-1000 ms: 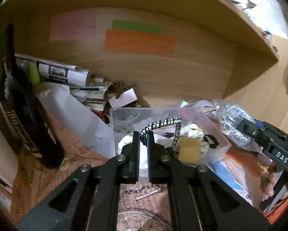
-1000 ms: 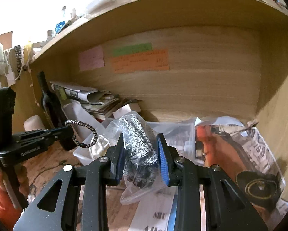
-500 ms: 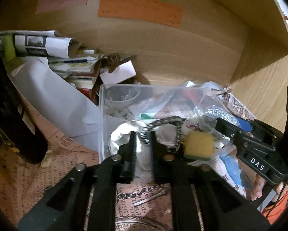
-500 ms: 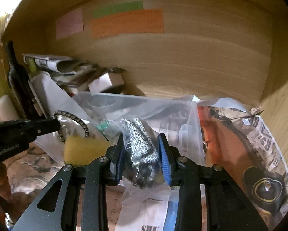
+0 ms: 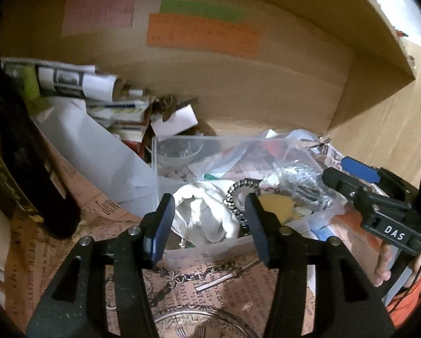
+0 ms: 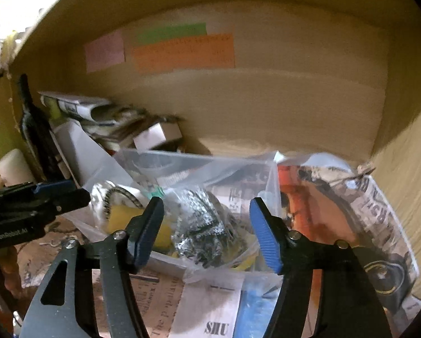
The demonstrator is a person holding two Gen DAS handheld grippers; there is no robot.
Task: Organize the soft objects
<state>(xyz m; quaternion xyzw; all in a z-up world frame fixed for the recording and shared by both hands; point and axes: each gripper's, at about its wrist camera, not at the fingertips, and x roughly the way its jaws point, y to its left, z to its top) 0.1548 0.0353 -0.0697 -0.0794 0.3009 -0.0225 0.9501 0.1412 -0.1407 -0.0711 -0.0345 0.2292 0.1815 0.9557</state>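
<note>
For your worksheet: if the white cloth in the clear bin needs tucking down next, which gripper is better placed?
Probably the left gripper: open, with the white cloth between its fingers. The right gripper is open over the bagged cord.

Clear plastic bin [image 5: 155,169] on shelf, I see soft stuff piled at its front edge. White cloth [image 5: 207,214] bunched in front-left corner. Black-white braided cord loop [image 5: 233,197] draped on cloth, touching yellow sponge [image 5: 275,207] just right. Bagged speckled cord bundle [image 6: 205,222] slumped over front-right rim, bag crinkled.
</note>
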